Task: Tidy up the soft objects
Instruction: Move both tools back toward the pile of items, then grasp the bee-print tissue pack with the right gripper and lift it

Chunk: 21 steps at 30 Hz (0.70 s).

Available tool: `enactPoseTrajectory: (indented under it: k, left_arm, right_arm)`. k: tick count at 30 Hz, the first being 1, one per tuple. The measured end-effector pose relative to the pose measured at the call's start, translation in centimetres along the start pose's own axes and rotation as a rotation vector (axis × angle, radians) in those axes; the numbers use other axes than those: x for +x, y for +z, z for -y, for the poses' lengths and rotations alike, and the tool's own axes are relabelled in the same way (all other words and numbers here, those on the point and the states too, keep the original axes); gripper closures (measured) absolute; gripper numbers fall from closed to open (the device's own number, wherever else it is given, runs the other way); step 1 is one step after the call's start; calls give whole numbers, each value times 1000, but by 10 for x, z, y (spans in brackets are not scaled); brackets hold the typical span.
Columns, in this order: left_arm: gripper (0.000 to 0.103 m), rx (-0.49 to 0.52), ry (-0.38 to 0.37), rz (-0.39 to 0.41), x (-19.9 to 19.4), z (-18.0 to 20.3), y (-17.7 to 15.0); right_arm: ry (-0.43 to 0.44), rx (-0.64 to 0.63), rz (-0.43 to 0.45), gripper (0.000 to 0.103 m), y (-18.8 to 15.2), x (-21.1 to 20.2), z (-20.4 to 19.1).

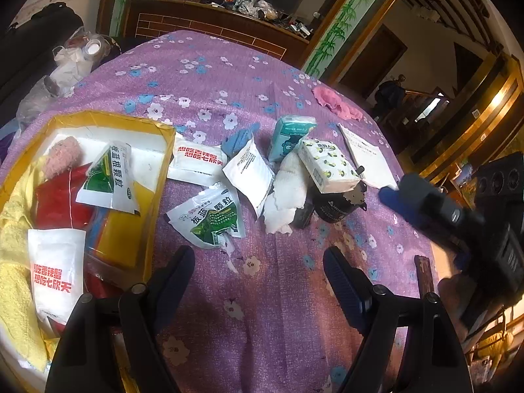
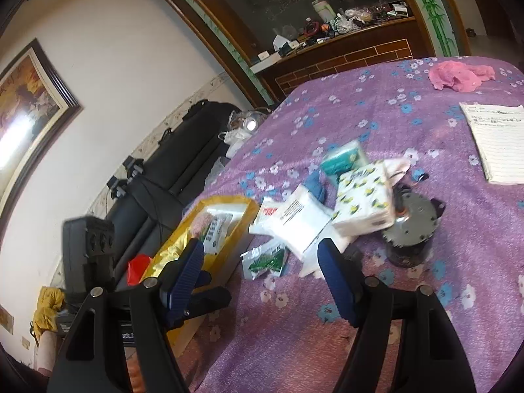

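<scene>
A yellow-rimmed box (image 1: 163, 150) at the left holds a yellow towel (image 1: 13, 262), a red bag (image 1: 55, 203), a pink plush (image 1: 62, 157) and two packets. On the purple floral cloth (image 1: 262, 294) lie a green-and-white packet (image 1: 213, 219), white packets (image 1: 196, 163), a white cloth (image 1: 285, 196), a patterned tissue pack (image 1: 327, 163) and a teal tissue pack (image 1: 288, 137). My left gripper (image 1: 258, 268) is open and empty above the cloth, near the green packet. My right gripper (image 2: 262, 262) is open and empty, hovering before the same pile (image 2: 304, 219); it also shows at the right edge of the left wrist view (image 1: 425, 203).
A black cup (image 1: 337, 203) lies under the patterned tissue pack. A notepad (image 1: 366, 157) and a pink cloth (image 1: 334, 101) lie further back. A cluttered wooden counter (image 1: 229, 9) stands behind the table. A black sofa (image 2: 183, 150) runs along the left wall.
</scene>
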<state>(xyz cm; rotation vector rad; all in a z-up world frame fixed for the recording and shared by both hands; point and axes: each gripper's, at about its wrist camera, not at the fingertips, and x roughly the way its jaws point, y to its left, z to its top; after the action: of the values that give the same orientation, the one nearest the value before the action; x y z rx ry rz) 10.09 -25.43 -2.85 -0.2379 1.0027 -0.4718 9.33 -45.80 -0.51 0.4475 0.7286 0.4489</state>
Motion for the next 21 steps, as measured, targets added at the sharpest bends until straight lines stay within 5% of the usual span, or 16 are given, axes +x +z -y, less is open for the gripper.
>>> enactPoseTrajectory:
  k: [11,18,21]
  left_arm:
    - [19,-5,-12,2,3,-5,2]
    - [19,-21,-5,2,1,-14,2]
    - [19,-23,-5,3,1,-15,3]
  right_arm:
    - [-208,-53,-58,31,52,33,32]
    - [-542,-254,-200,32,41,100,20]
    - [-609,-284,-232,41,39,110,21]
